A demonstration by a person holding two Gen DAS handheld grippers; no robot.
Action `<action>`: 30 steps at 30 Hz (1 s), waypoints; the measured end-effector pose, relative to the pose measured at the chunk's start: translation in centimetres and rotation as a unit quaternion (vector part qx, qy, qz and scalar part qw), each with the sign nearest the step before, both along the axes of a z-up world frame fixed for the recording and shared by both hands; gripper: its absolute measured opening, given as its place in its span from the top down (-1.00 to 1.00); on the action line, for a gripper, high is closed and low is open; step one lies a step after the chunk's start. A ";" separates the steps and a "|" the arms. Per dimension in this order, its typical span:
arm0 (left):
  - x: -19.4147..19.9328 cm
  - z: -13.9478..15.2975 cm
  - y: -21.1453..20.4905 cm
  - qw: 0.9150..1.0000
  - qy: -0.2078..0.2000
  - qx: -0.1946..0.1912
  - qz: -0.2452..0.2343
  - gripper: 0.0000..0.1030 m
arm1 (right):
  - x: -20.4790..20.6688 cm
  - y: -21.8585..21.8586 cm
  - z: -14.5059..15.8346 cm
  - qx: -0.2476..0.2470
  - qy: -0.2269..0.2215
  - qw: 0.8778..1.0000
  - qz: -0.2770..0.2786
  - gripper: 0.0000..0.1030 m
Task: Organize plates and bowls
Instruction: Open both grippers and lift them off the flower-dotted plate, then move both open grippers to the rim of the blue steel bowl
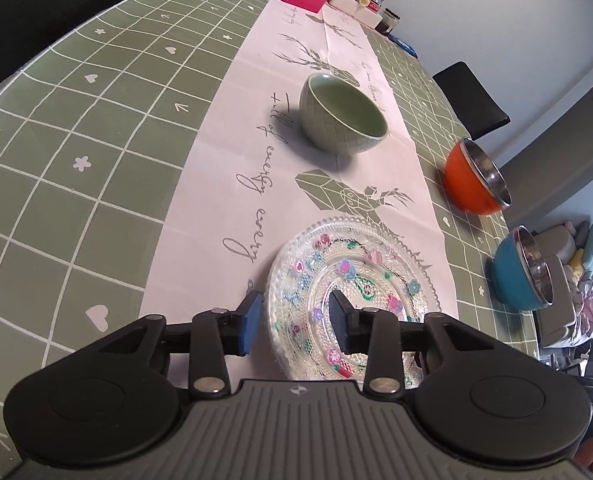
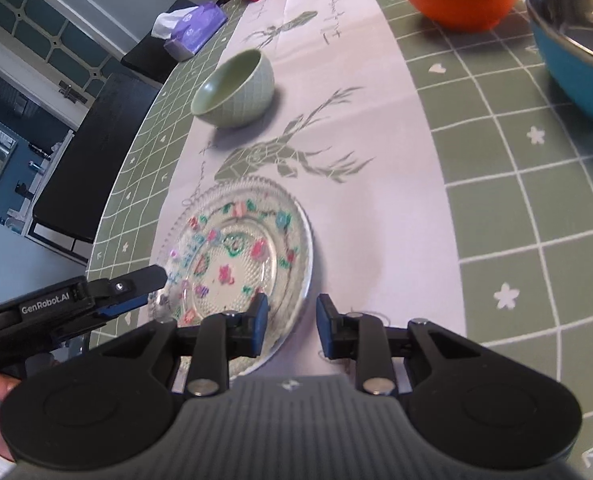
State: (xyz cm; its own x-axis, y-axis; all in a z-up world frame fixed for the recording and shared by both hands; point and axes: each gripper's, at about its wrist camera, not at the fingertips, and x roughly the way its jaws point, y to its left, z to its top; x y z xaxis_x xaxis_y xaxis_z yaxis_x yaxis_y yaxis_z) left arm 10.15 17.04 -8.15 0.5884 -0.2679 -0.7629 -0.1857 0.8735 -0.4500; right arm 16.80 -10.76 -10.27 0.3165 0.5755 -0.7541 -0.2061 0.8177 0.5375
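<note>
Left claw [image 1: 296, 322]: spread, its pads straddling the glass plate's near left rim without pressing.
Right claw [image 2: 291, 326]: parted, straddling the plate's near right rim, pinching nothing.
Glass plate [image 1: 360, 280]: flat on the tabletop [image 1: 76, 128] (flower-painted), between both claws.
Green bowl [image 1: 342, 114]: upright, beyond the plate.
Orange bowl [image 1: 476, 178], blue bowl [image 1: 522, 268]: farther right of the left claw.

The left gripper [image 1: 296, 326] has its jaws parted astride the near left rim of a flowered glass plate [image 1: 360, 276] lying on the tabletop [image 1: 76, 120]. Farther off stands a green bowl [image 1: 342, 114]; an orange bowl [image 1: 474, 178] and a blue bowl [image 1: 520, 270] sit right.
</note>
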 end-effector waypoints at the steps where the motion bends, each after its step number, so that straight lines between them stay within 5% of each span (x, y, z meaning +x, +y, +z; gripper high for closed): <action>1: 0.0 0.0 -0.1 1.000 0.002 0.005 0.000 0.31 | 0.0 0.1 0.0 -0.002 -0.003 1.000 0.001 0.60; 15: -0.1 0.4 -0.7 0.999 -0.016 0.041 0.004 0.35 | 0.0 0.3 0.3 -0.009 -0.015 1.000 0.010 0.53; 18: -0.4 1.4 -0.6 0.997 -0.049 0.052 0.015 0.35 | 0.0 -0.3 1.3 -0.019 -0.037 0.999 0.000 0.27; 25: 0.2 4.3 -3.1 0.994 -0.105 0.036 -0.016 0.33 | 1.1 -4.4 4.9 -0.037 -0.114 0.990 -0.068 0.25; 30: 2.4 5.4 -7.3 0.992 -0.107 0.002 -0.069 0.33 | 2.2 -8.0 7.3 -0.068 -0.159 0.977 -0.123 0.18</action>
